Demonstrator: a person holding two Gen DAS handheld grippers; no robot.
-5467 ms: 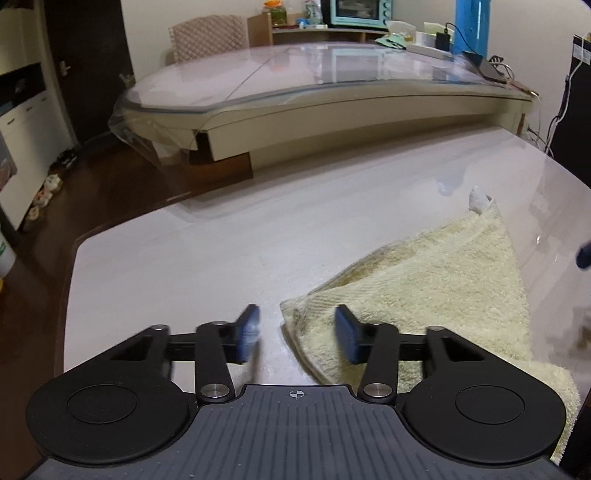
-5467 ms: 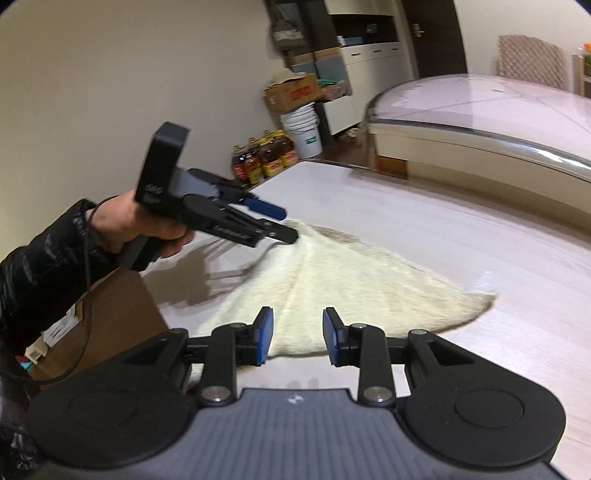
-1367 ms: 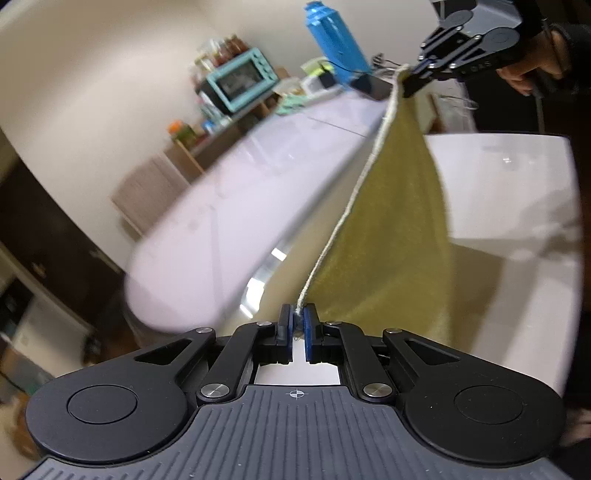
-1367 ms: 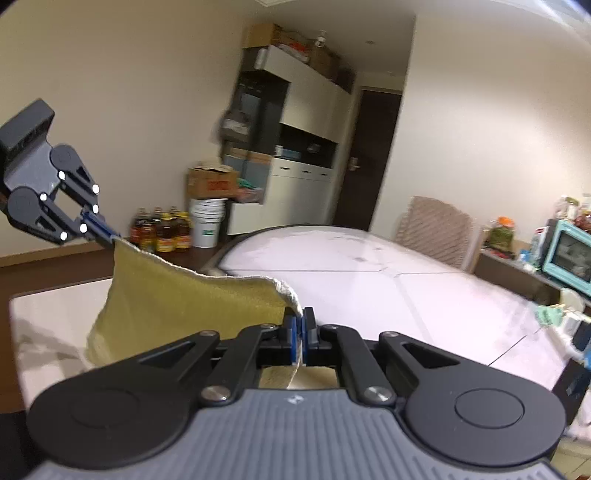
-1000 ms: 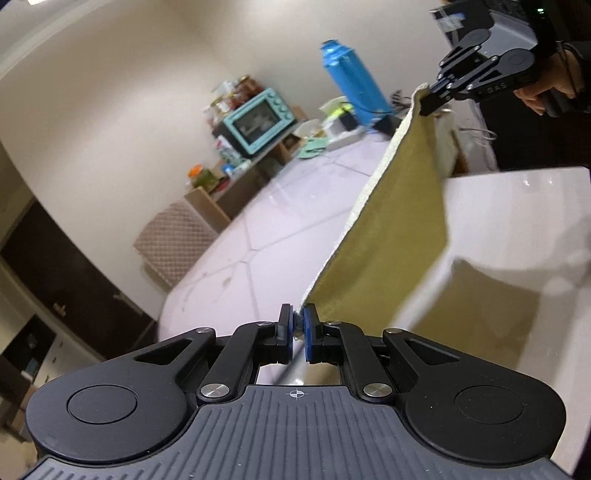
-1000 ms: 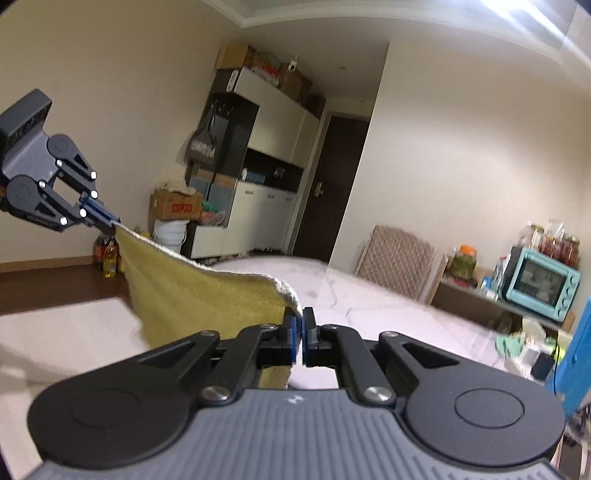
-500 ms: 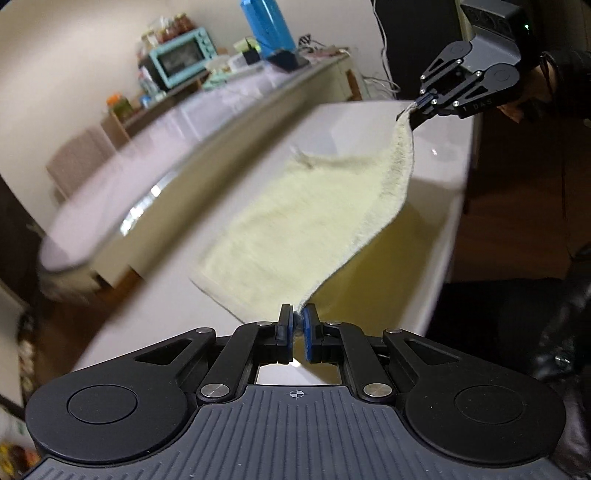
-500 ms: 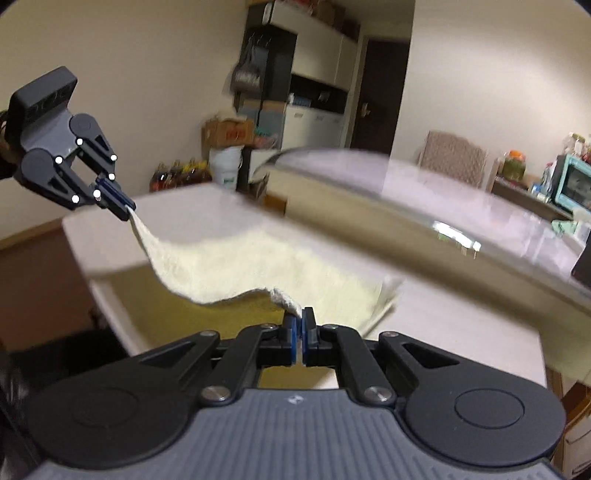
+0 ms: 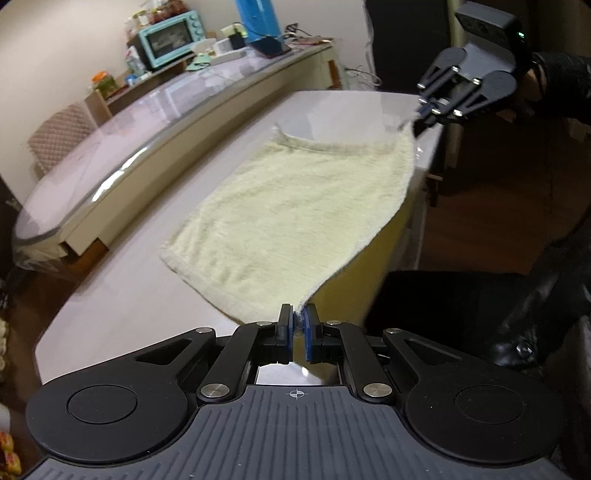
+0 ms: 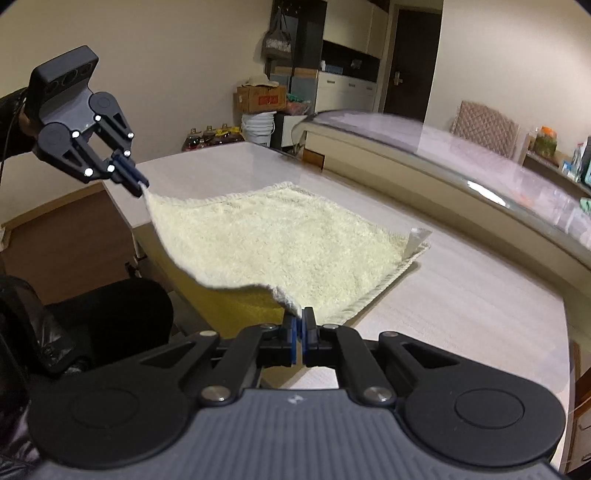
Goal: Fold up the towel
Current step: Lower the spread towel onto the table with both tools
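A pale yellow towel (image 9: 295, 206) lies spread on the white table (image 9: 147, 288), its far part flat and its near edge lifted past the table's front edge. My left gripper (image 9: 296, 320) is shut on one near corner. My right gripper (image 9: 421, 120) is shut on the other near corner. In the right wrist view the towel (image 10: 280, 243) stretches from my right gripper (image 10: 299, 321) to my left gripper (image 10: 138, 182), and the edge between them sags. A small white tag (image 10: 415, 240) stands up at the towel's far right corner.
A second long table with a glossy top (image 9: 155, 110) runs behind. A teal oven (image 9: 170, 38) and a blue bottle (image 9: 258, 18) stand beyond it. A padded chair (image 10: 487, 129), boxes (image 10: 260, 98) and bottles (image 10: 210, 134) stand at the room's far side.
Both grippers have come down from holding the towel hanging in the air. The towel's far part now lies flat on the table, with both near corners still gripped.
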